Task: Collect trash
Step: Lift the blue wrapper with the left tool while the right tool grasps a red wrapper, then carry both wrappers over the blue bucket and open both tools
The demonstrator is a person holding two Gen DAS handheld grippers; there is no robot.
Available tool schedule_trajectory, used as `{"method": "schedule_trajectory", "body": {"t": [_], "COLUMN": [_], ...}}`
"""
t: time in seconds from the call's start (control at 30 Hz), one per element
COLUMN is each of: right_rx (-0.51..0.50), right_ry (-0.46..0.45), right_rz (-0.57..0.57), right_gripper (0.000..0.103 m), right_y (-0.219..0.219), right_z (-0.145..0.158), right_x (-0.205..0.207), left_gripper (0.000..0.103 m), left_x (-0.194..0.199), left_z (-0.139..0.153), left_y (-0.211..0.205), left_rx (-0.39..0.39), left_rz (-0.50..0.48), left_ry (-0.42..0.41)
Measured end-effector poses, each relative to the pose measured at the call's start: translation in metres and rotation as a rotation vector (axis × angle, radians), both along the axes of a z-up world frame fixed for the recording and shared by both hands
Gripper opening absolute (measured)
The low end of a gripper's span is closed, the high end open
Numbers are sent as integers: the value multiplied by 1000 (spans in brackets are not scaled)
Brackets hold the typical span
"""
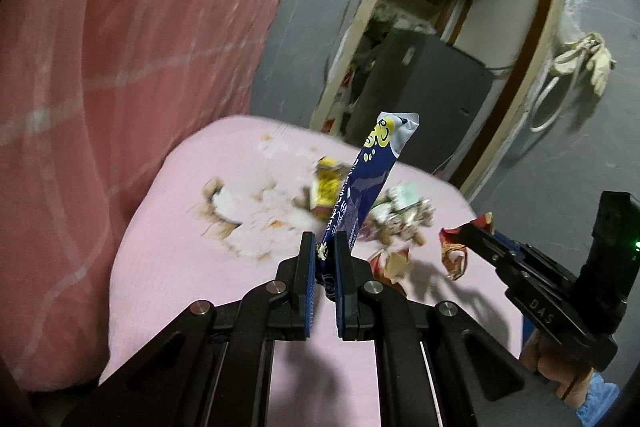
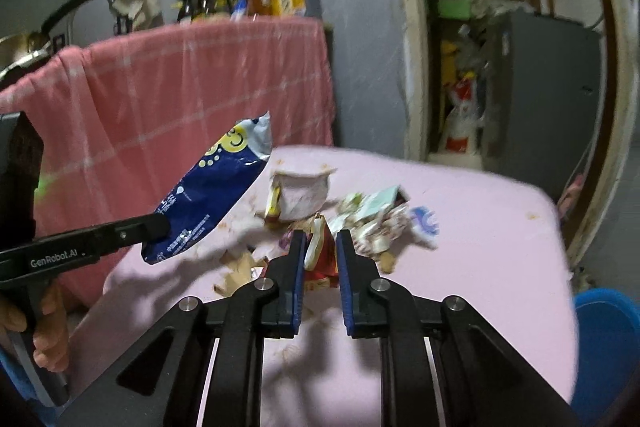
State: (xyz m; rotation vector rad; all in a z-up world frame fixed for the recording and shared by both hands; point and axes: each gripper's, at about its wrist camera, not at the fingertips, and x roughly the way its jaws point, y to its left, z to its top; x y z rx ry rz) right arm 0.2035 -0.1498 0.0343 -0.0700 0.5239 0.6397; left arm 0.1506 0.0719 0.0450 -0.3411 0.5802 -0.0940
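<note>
Left wrist view: the left claw pinches a blue wrapper sticking up. Right claw squeezes a red wrapper, more trash just past it.

Lettering showing on both grippers

The left gripper is showing "GenRobot.AI" along its side; the right gripper is showing "DAS"; print on the blue packet is staying unreadable.

the heap of scraps on the pink cloth is smeared by motion blur, so single pieces cannot be told apart. print on the blue wrapper is unreadable, its lower end hidden between the pads. a blue tub (bottom right) is cut off by the lens rim.
</note>
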Motion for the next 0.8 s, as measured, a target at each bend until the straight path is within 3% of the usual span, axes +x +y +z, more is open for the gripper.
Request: {"method": "schedule_trajectory", "body": {"t": [0.23,0.53,0.67,0.8], "right_rx": [86,119,90,74], "right_ry": [-187,-439,-499,-489], "right_rz": [-102,-338,-461,-560], "right_gripper": [13,13,13,13], "right_y": [-37,-105,-136,-165], "right_z": [42,77,82,78], "right_x": [-36,-85,-97,-99], "left_gripper": [6,6,6,6], "left_x": [-12,-13,-7,6], "left_z": [29,55,59,55], "left_y": [-37,-113,-155,-195], "left_rx": [26,32,37,19], "left_rz": [-45,-200,-287,-367], "left_ry": [-139,-286,-318,-296]}}
